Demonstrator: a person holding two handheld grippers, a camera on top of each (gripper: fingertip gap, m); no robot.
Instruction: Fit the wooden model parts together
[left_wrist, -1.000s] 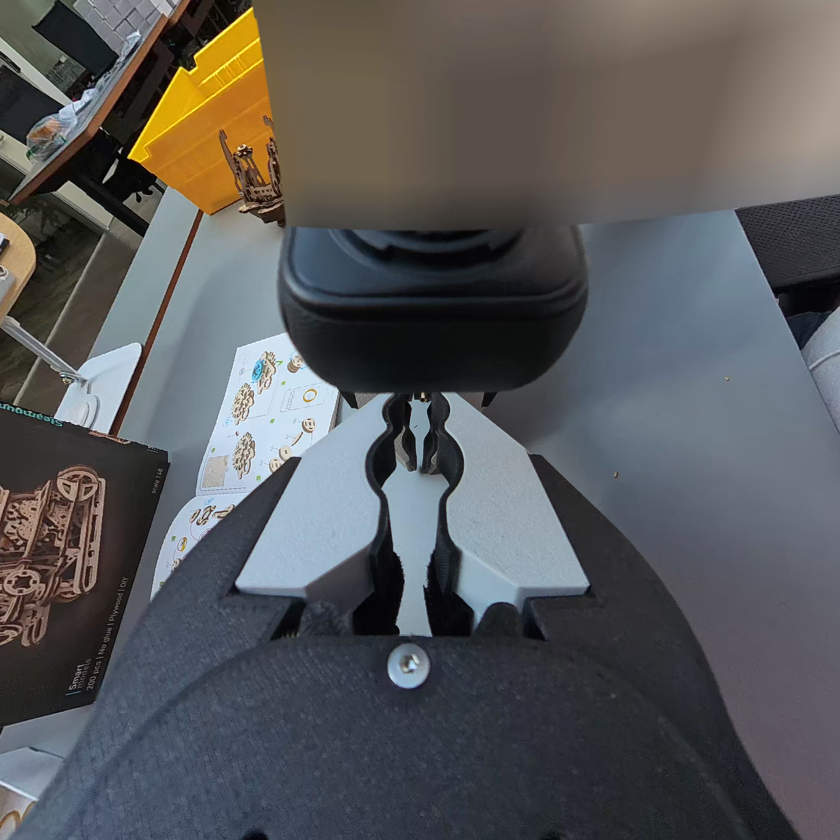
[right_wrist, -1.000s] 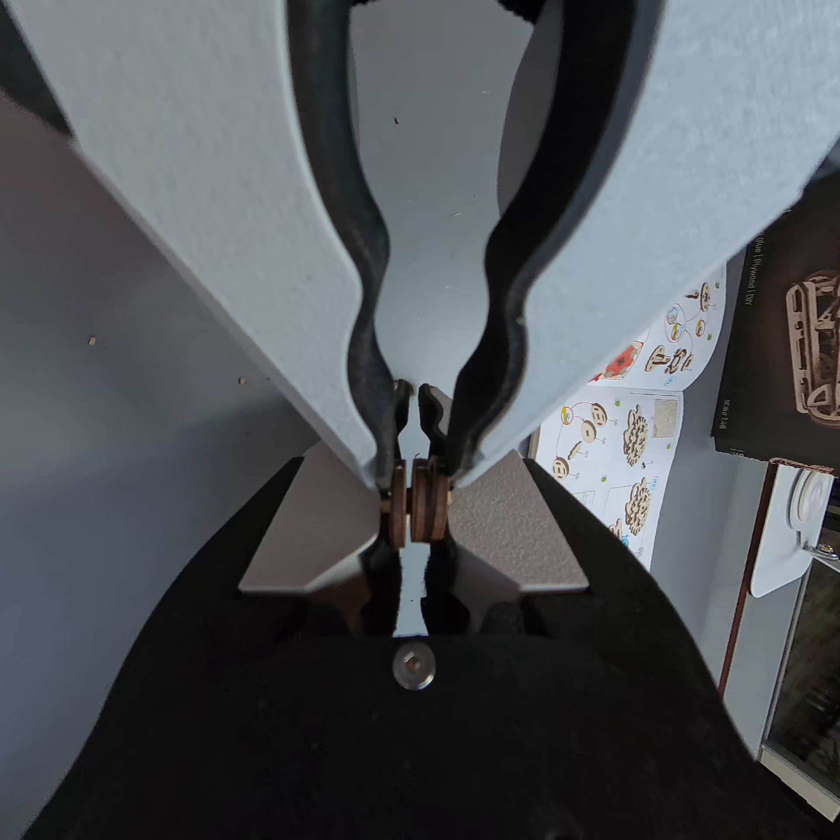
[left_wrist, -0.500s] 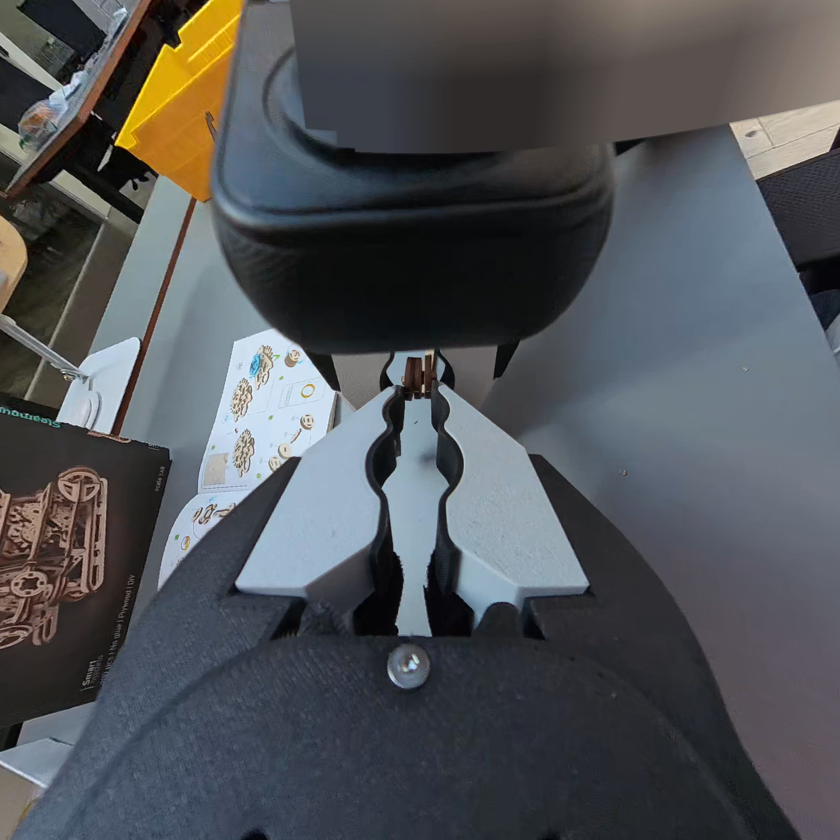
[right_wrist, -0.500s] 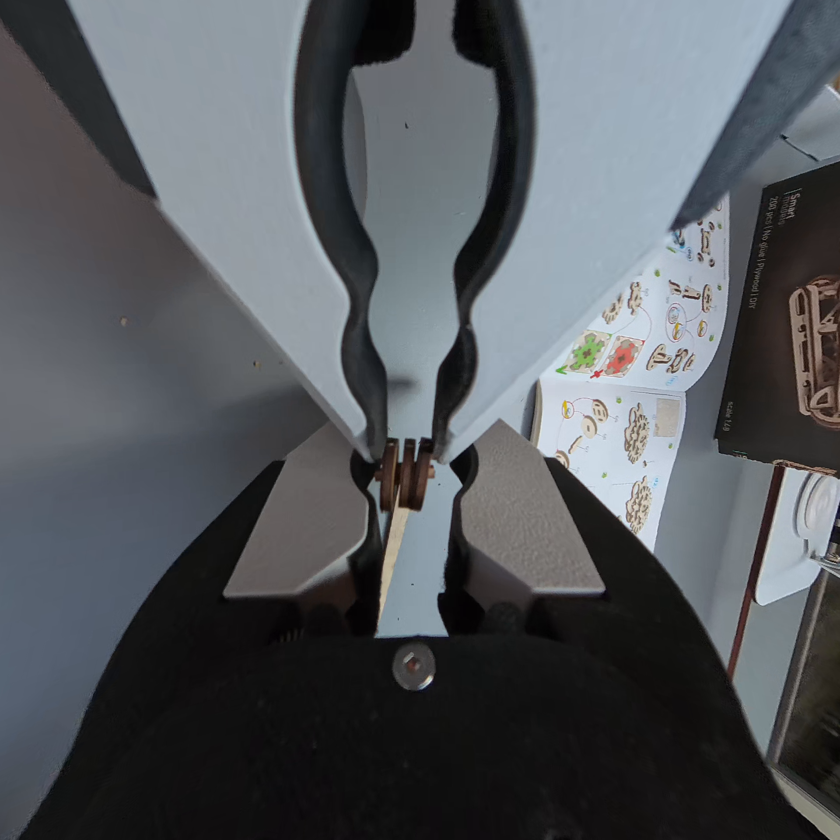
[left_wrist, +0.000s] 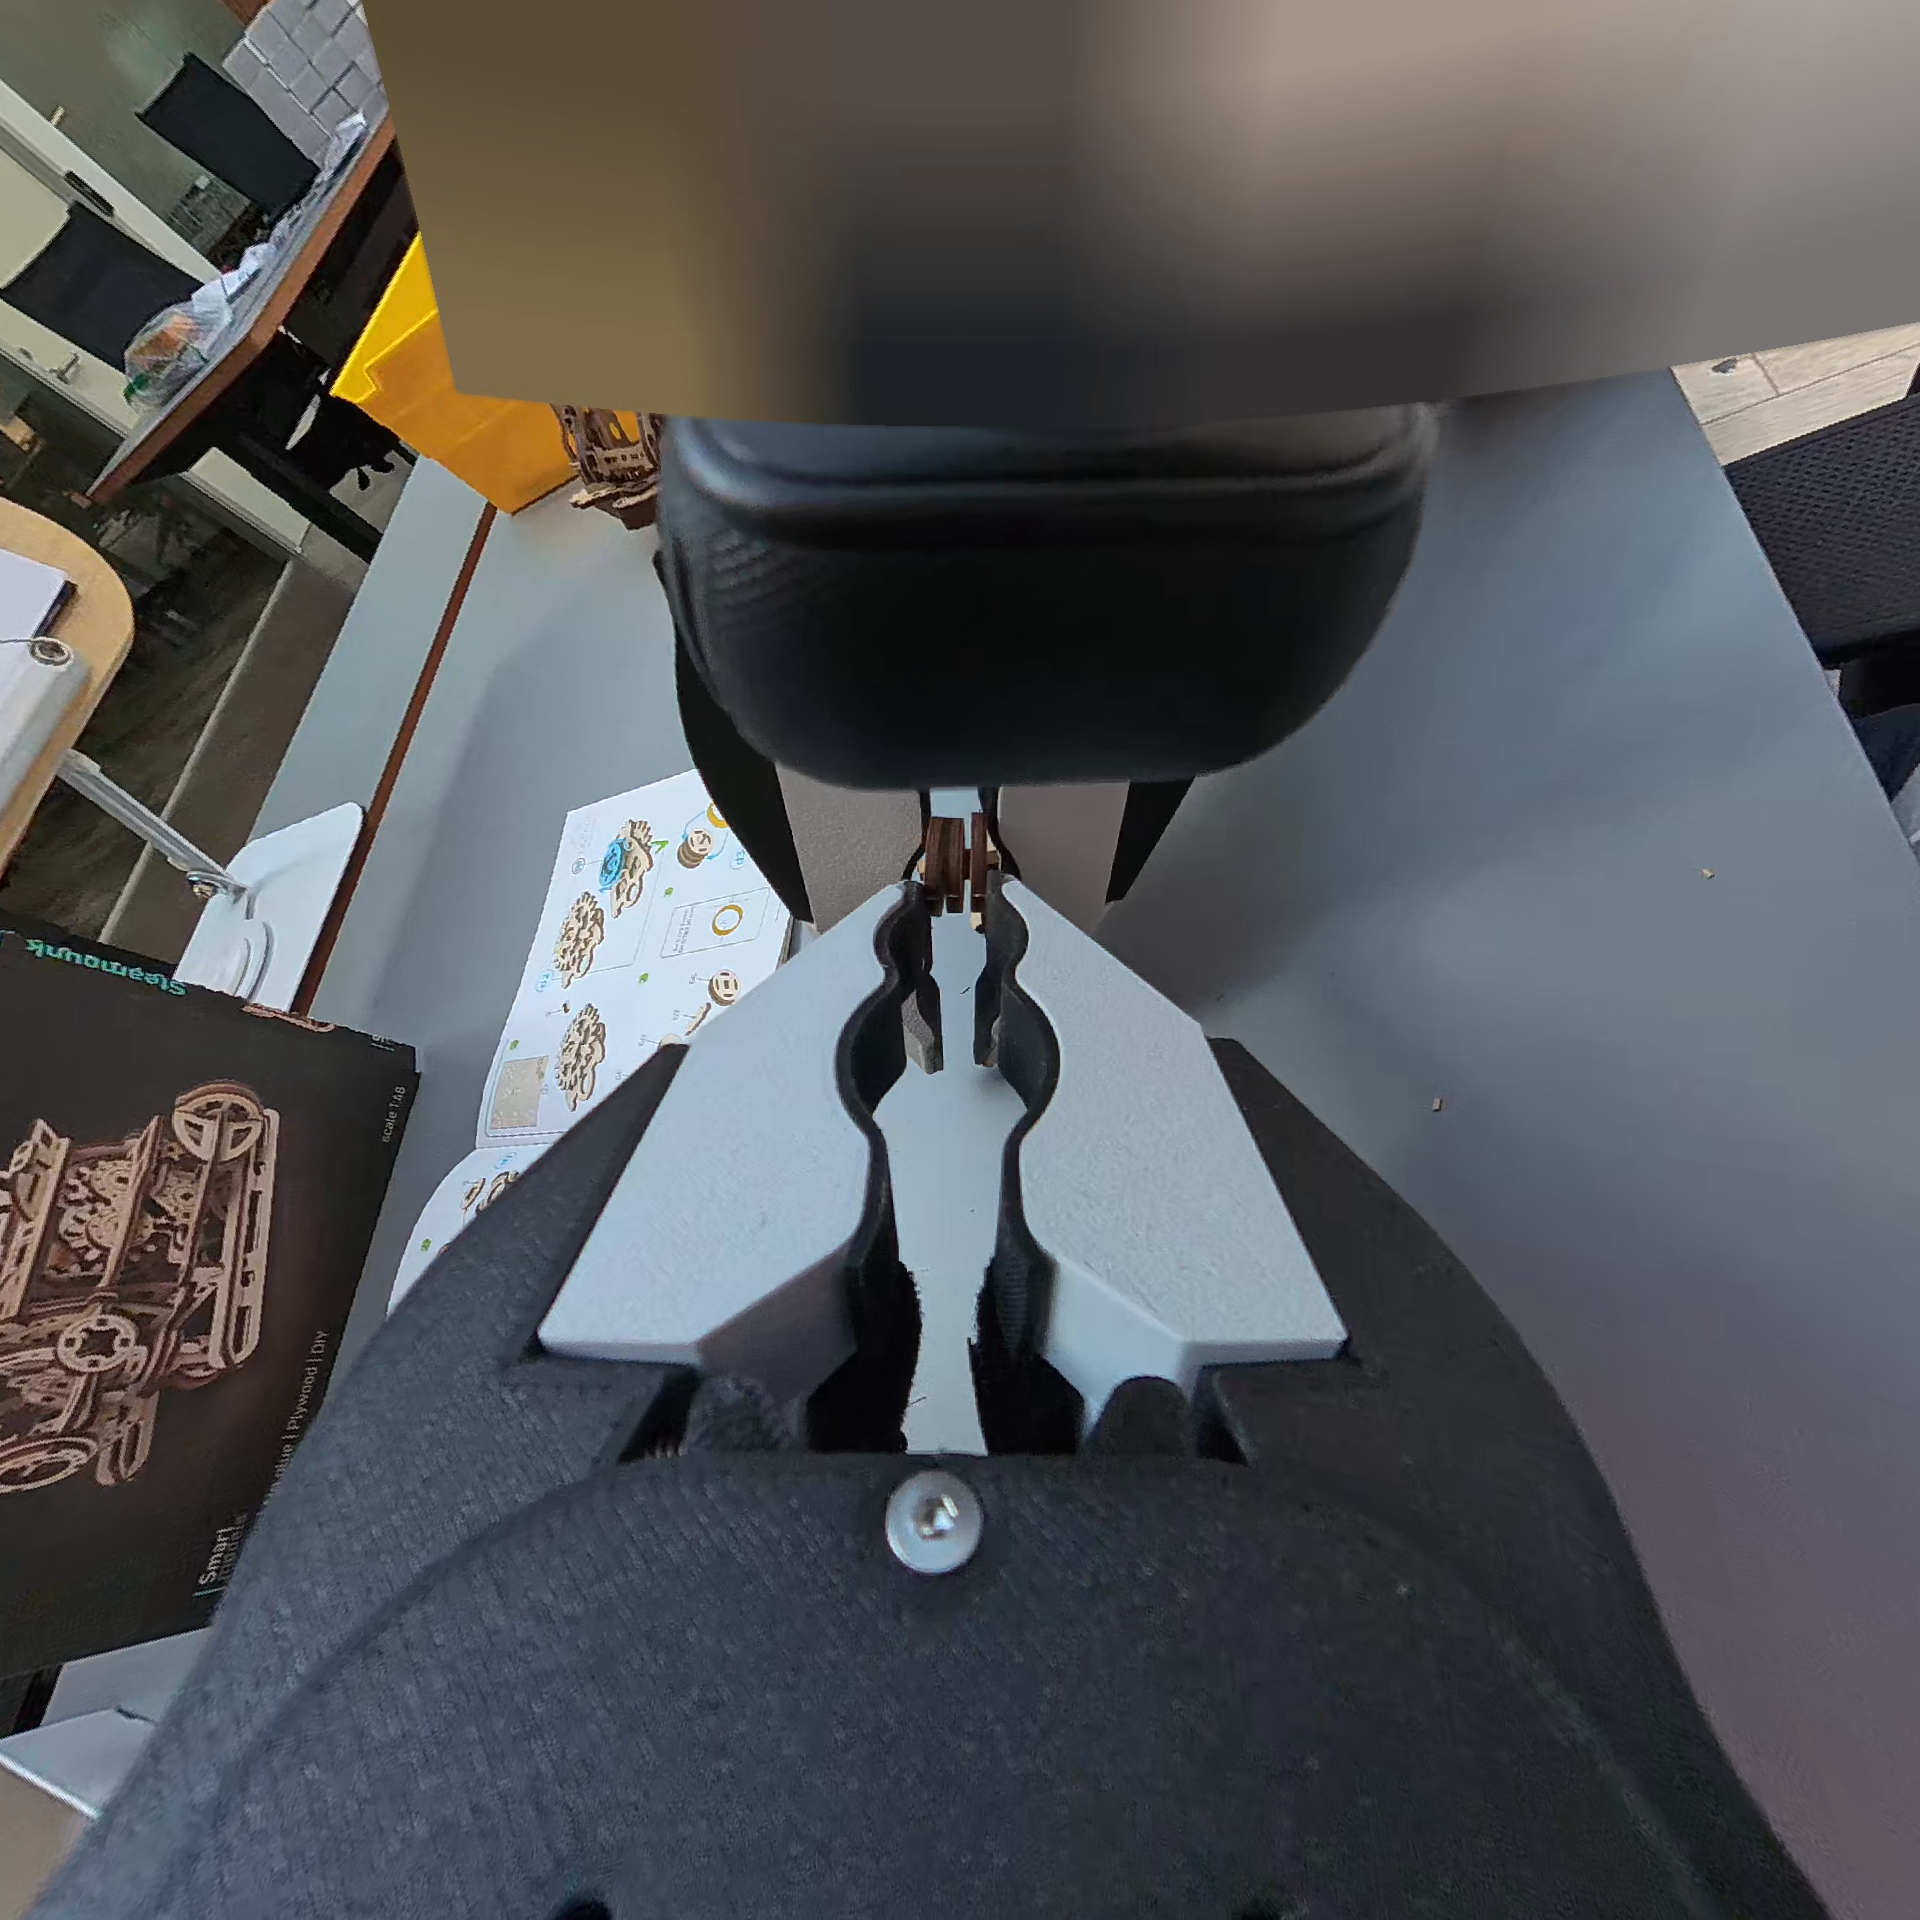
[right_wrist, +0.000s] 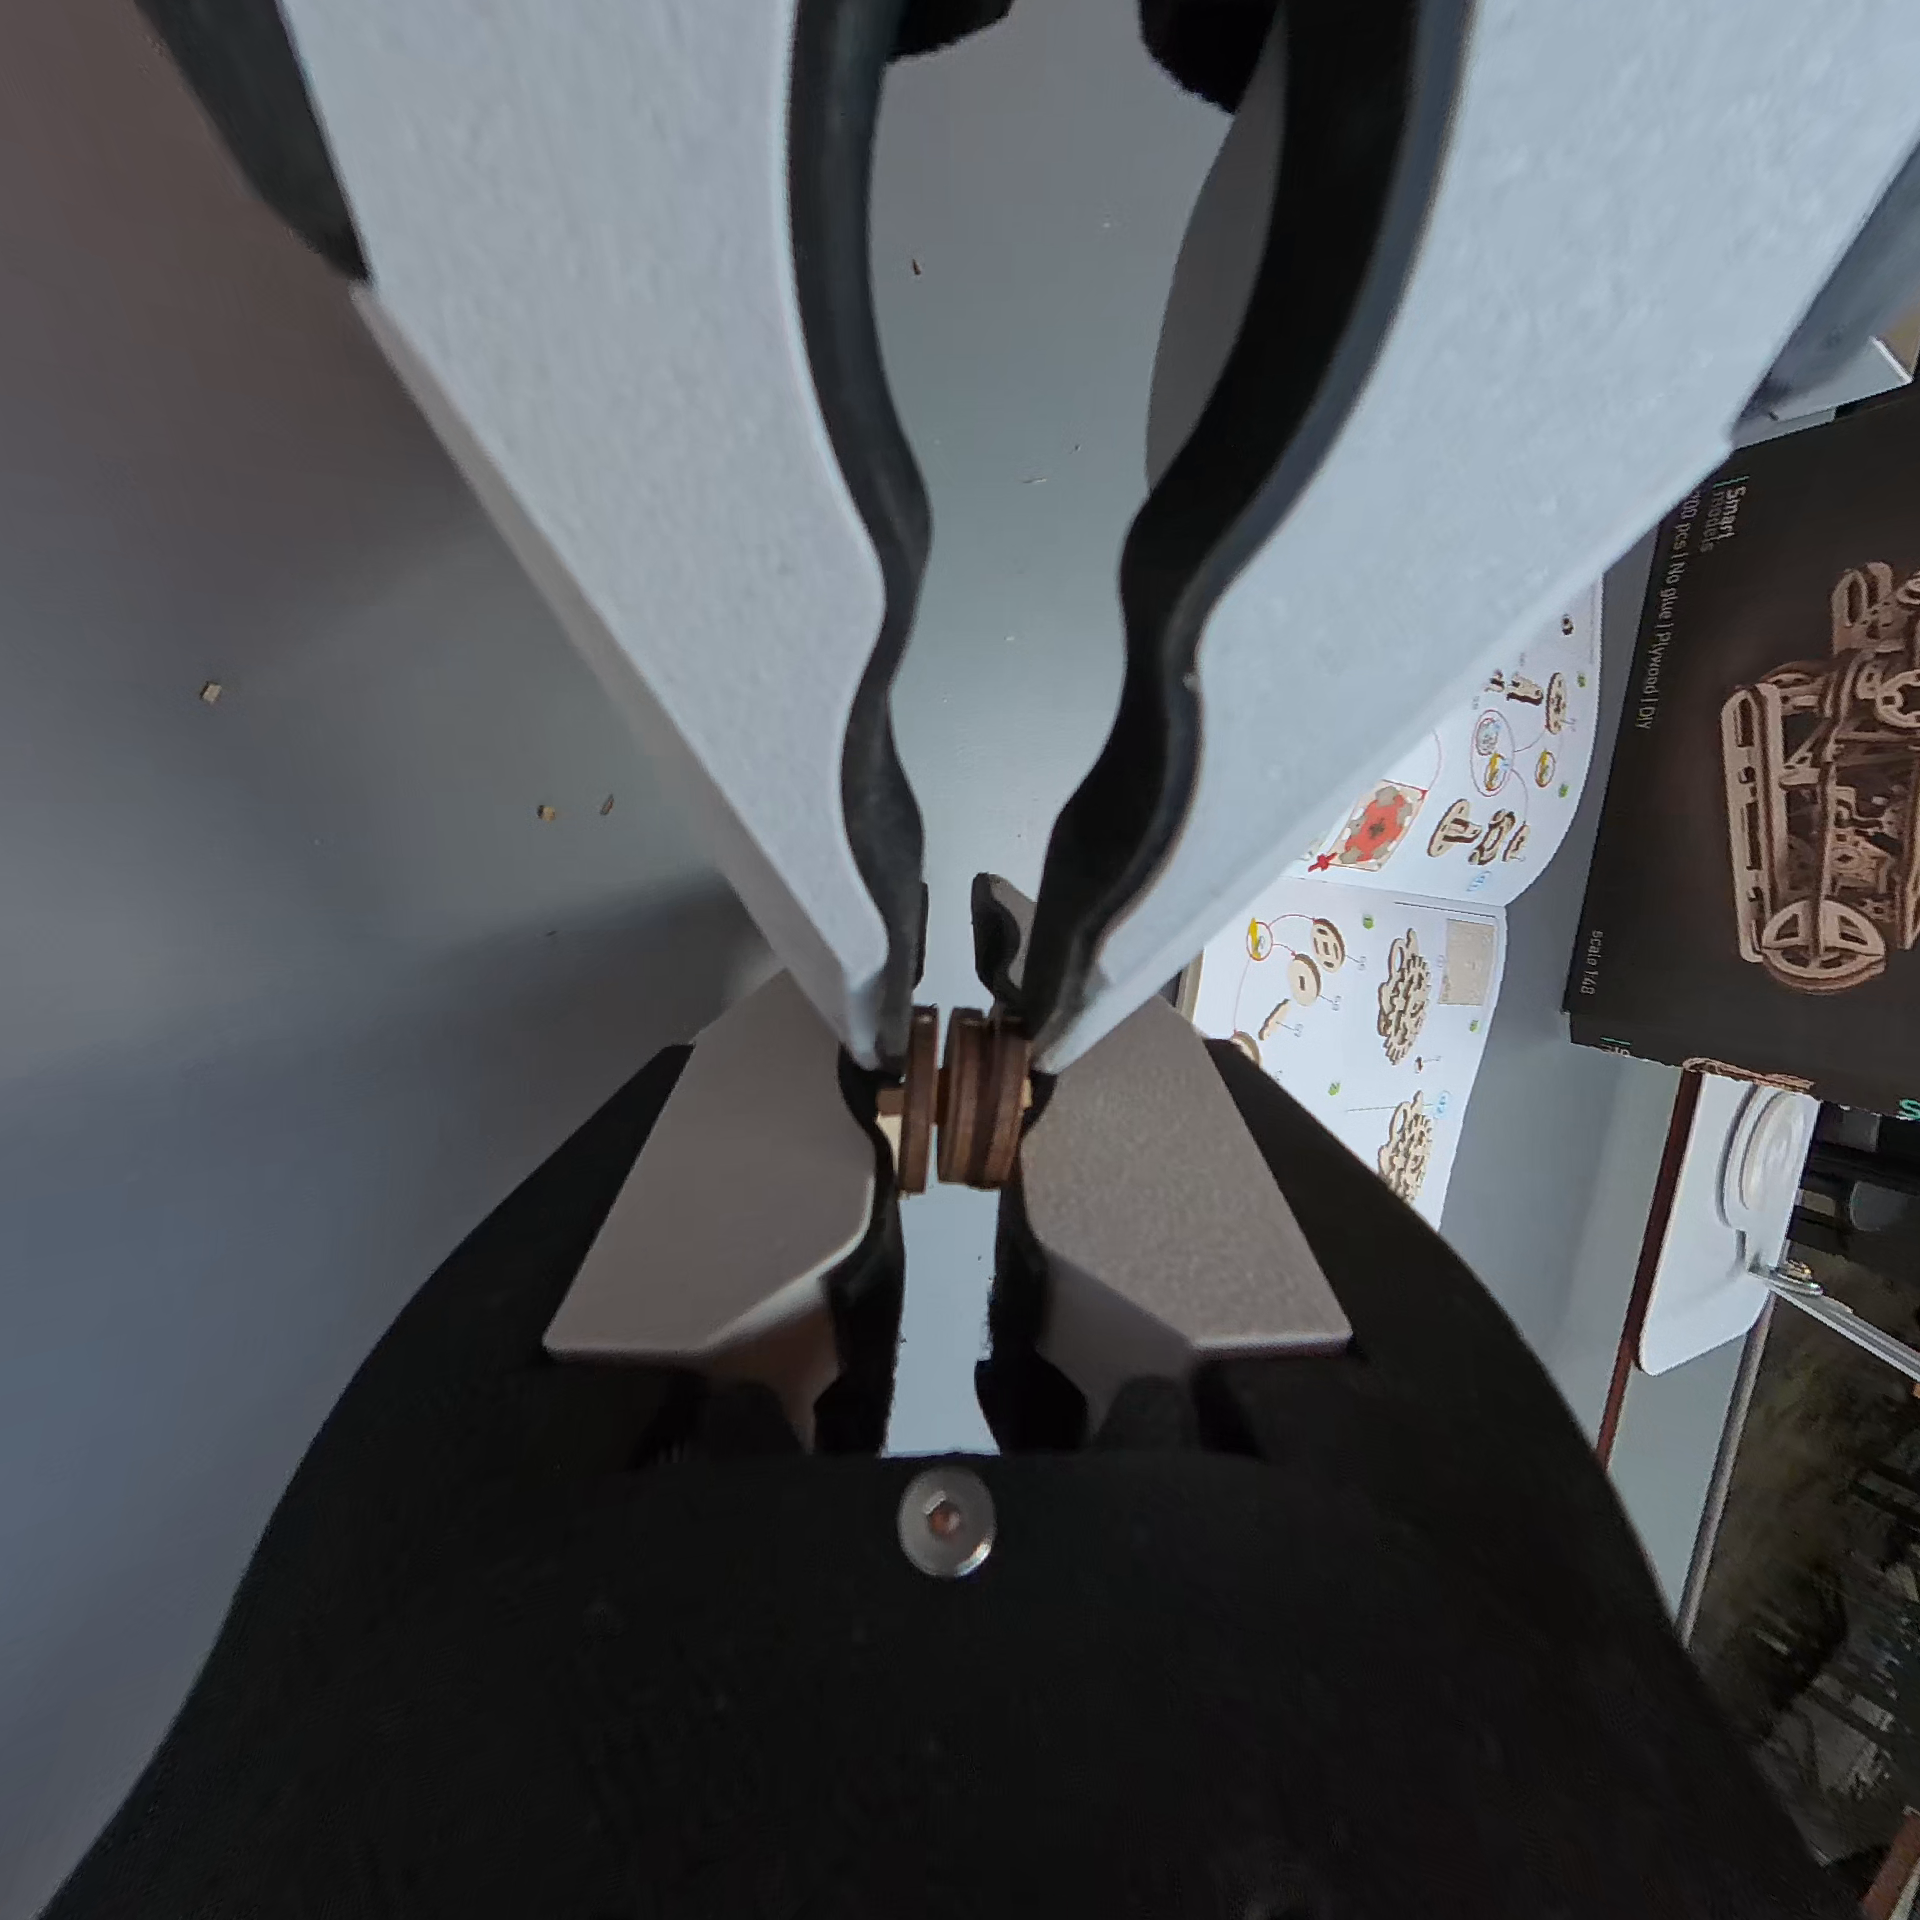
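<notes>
Pinching the wooden discs (right_wrist: 954, 1107) tip to tip, I'm keeping both grippers clamped on them. Left gripper (left_wrist: 954, 914) is meeting right gripper (right_wrist: 948, 1117) above the grey table (left_wrist: 1507, 852), right of the instruction booklet (left_wrist: 623, 966).

Grey table (left_wrist: 1558, 727) in daylight; wood-topped desk (left_wrist: 260, 312) stands beyond it.
</notes>
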